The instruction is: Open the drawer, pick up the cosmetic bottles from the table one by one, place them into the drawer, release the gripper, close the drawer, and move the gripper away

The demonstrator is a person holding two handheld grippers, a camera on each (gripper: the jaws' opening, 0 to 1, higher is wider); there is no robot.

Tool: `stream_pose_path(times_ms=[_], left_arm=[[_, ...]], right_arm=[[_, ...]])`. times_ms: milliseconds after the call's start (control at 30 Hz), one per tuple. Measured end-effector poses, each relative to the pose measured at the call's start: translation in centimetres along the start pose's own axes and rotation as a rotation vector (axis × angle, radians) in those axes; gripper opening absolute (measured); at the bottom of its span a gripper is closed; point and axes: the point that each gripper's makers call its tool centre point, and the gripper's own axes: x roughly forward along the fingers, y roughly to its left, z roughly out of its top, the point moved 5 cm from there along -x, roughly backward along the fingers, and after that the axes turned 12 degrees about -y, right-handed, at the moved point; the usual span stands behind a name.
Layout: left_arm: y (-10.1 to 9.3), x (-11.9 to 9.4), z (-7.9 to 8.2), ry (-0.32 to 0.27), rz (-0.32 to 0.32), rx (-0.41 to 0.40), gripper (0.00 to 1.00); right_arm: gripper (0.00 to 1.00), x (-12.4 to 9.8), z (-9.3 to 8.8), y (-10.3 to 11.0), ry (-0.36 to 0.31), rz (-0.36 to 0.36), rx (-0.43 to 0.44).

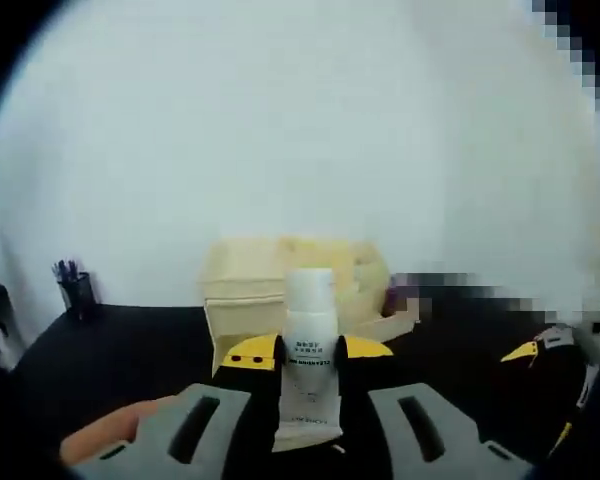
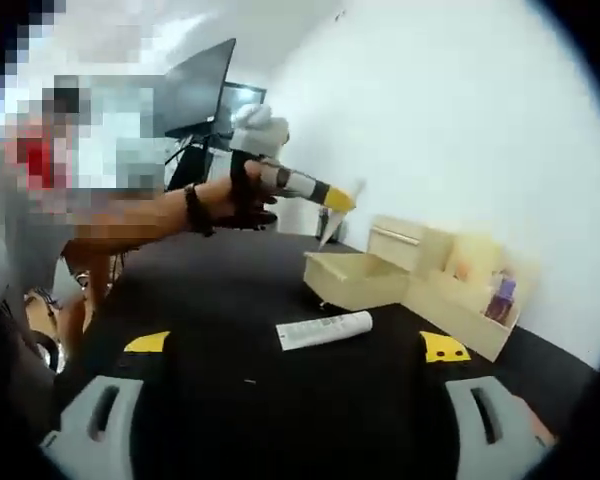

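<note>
In the left gripper view a white cosmetic bottle [image 1: 310, 310] with small print stands upright between the yellow-tipped jaws of my left gripper [image 1: 309, 352], which is shut on it. Right behind it is the pale wooden drawer box [image 1: 270, 280]. In the right gripper view my right gripper [image 2: 296, 345] is open above the black table, with a white tube [image 2: 325, 329] lying just past its tips. Beyond the tube the wooden drawer [image 2: 352, 280] is pulled open. A hand holds the left gripper [image 2: 305, 187] up in the air above the drawer's left side.
A wooden organizer [image 2: 460, 285] beside the drawer holds a purple bottle [image 2: 501, 296]. A pen holder [image 1: 77, 291] stands at the table's far left by the white wall. The right gripper [image 1: 545, 350] shows at the right edge. Monitors [image 2: 205, 90] stand behind the person's arm.
</note>
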Motion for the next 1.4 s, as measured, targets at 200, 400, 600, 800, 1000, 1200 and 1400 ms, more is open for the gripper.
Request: stream_pose_path(times_ms=[200,400,600,800,1000,1200,1400], left_arm=[[1.4,1.9,-1.0,0.12,0.046,-0.032,0.17],[2.5,3.6,-3.0,0.215,0.089,-0.04,0.17],[4.2,4.8,-4.2,0.258,0.134,-0.04,0.17],[4.8,5.3,-5.5,0.309,0.165,-0.051,0.17],[4.8,6.0,-6.8,0.353,0.192,-0.03,0.17],[5.5,6.8,-8.1,0.4,0.216,-0.005,0.17],[6.0,7.3,-8.7,0.419,0.233,-0.009,0.17]], right_arm=[[0.92,0.2,-0.4,0.3,0.01,0.006,-0.009],[0.91,0.4,-1.0,0.5,0.033,0.01,-0.016],[0.91,0.5,-1.5,1.0,0.044,0.018,-0.023],[0.9,0.4,-1.4,1.1,0.045,0.022,-0.019],[0.89,0.3,-1.5,1.4,0.049,0.025,-0.024],[0.88,0.2,-1.4,1.2,0.05,0.019,-0.026],[0.87,0.1,-1.3,1.1,0.055,0.017,-0.033]])
